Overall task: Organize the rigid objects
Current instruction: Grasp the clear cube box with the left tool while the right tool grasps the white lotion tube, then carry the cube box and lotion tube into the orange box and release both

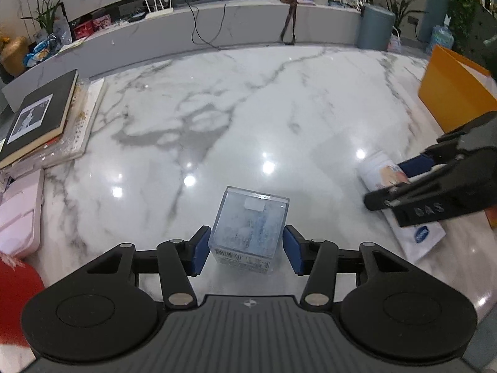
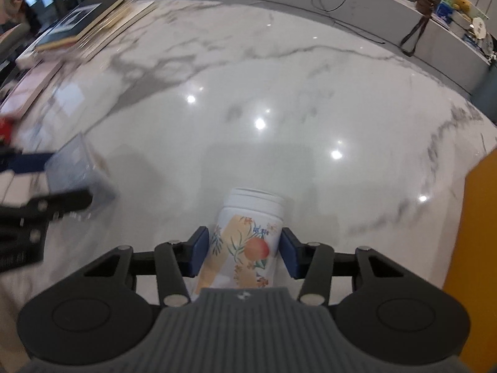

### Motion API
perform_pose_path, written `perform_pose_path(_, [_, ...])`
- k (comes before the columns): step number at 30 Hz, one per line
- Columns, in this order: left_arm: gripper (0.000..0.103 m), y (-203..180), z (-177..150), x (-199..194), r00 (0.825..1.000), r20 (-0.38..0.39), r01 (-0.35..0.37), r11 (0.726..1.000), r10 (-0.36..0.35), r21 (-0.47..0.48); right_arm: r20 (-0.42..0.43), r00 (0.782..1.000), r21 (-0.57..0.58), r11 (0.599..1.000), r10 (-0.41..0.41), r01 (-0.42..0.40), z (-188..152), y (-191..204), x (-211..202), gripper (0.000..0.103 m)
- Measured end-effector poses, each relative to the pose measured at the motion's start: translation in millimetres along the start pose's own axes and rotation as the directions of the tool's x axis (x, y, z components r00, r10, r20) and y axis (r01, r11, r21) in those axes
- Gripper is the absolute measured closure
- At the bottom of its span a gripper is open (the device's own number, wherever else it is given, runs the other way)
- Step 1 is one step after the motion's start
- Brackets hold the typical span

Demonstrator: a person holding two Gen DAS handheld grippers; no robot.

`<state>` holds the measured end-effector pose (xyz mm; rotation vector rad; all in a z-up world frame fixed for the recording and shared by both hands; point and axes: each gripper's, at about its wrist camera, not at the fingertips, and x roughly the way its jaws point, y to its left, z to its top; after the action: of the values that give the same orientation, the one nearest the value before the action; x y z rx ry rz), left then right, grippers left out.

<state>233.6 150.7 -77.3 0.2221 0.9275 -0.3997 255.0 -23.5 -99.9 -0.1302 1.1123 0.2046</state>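
Clear plastic box [image 1: 248, 233] with a barcode label stands on the marble tabletop [image 1: 248, 108], between the blue pads of the left claw [image 1: 247, 250]; the pads sit just beside its walls, and whether they press it I cannot tell. White jar [image 2: 245, 242] with a peach print lies between the right claw [image 2: 243, 253] pads, right pad touching, left pad very near; grip unclear. Books [image 1: 40, 118] are stacked at the tabletop's left edge, an orange box [image 1: 453, 93] at its right edge.
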Motion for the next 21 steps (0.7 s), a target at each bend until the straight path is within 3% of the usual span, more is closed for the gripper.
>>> perform_pose_path(5, [0.050, -15, -8, 2, 0.992, -0.122, -0.028, 0.999, 0.026, -0.019, 0.020, 1.000, -0.040, 0.999, 0.018, -0.018, -30, 2, -13, 0.052])
perform_pose_path(7, [0.049, -18, -13, 1, 0.995, -0.092, -0.024, 0.999, 0.022, -0.022, 0.031, 0.999, -0.018, 1.000, 0.017, -0.016, -36, 2, -16, 0.050])
perform_pose_path(8, [0.048, -19, -15, 0, 0.997, -0.075, -0.023, 1.000, 0.021, -0.021, 0.040, 0.999, -0.006, 1.000, 0.014, -0.014, -37, 2, -17, 0.042])
perform_pose_path(10, [0.036, -20, -16, -5, 0.999, -0.043, -0.016, 1.000, 0.015, -0.016, 0.081, 0.997, 0.015, 1.000, 0.007, -0.008, -42, 2, -24, 0.031])
perform_pose_path(12, [0.030, -20, -15, -8, 1.000, -0.018, -0.011, 1.000, 0.011, -0.019, 0.127, 0.992, 0.018, 1.000, 0.012, -0.014, -46, 4, -29, 0.030])
perform_pose_path(15, [0.030, -21, -12, -7, 1.000, -0.011, -0.015, 1.000, 0.015, -0.023, 0.159, 0.987, 0.014, 1.000, 0.007, -0.009, -50, 8, -31, 0.030])
perform_pose_path(21, [0.030, -21, -9, 2, 0.999, -0.033, -0.007, 1.000, 0.006, -0.011, 0.143, 0.990, 0.024, 0.999, 0.018, -0.021, -55, 5, -23, 0.032])
